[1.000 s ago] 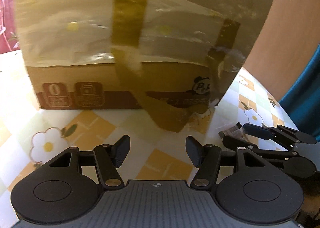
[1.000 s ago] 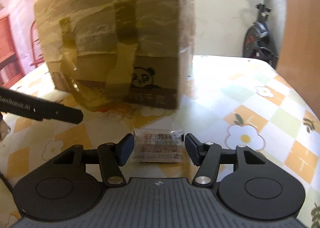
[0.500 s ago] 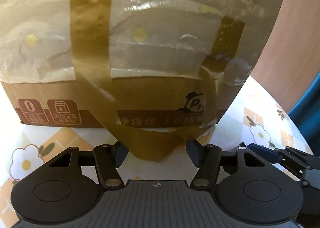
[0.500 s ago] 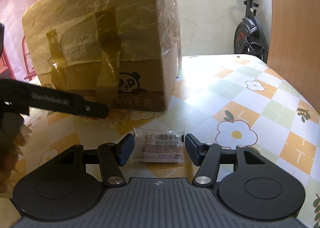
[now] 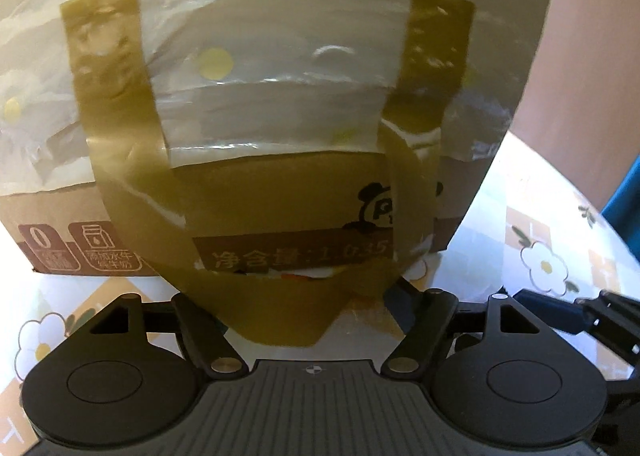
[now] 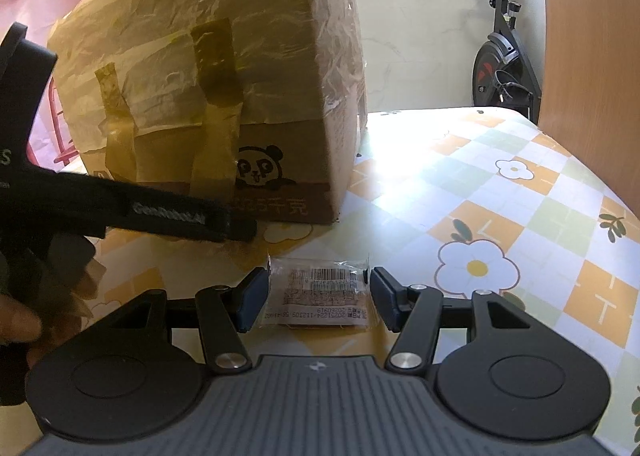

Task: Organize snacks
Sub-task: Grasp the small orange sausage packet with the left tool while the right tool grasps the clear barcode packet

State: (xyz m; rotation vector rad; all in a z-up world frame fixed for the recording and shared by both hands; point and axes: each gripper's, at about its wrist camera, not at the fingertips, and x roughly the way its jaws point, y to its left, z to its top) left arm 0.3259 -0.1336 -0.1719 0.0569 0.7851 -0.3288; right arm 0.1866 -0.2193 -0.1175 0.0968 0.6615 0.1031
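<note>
A tall cardboard box (image 5: 280,199) wrapped in clear film stands on the flowered table (image 6: 480,195). A loop of brown tape (image 5: 280,308) hangs from the box's front down to the table. My left gripper (image 5: 296,296) is right at the foot of the box. Its jaws are opening, and the tape loop hangs between them and covers the fingertips. In the right wrist view the left gripper (image 6: 240,230) reaches in from the left toward the box (image 6: 280,75). My right gripper (image 6: 316,296) is shut on a small clear snack packet (image 6: 320,290), with a pad at each end.
A person's hand (image 6: 24,320) holds the left gripper at the left edge. An exercise bike (image 6: 500,67) and a wooden panel (image 6: 592,55) stand beyond the table's far right. The right gripper's fingers (image 5: 592,312) show low on the right.
My left gripper has moved in close to the box. The tape loop now hangs between its fingers, which have spread wider. The right gripper and the packet have stayed put.
</note>
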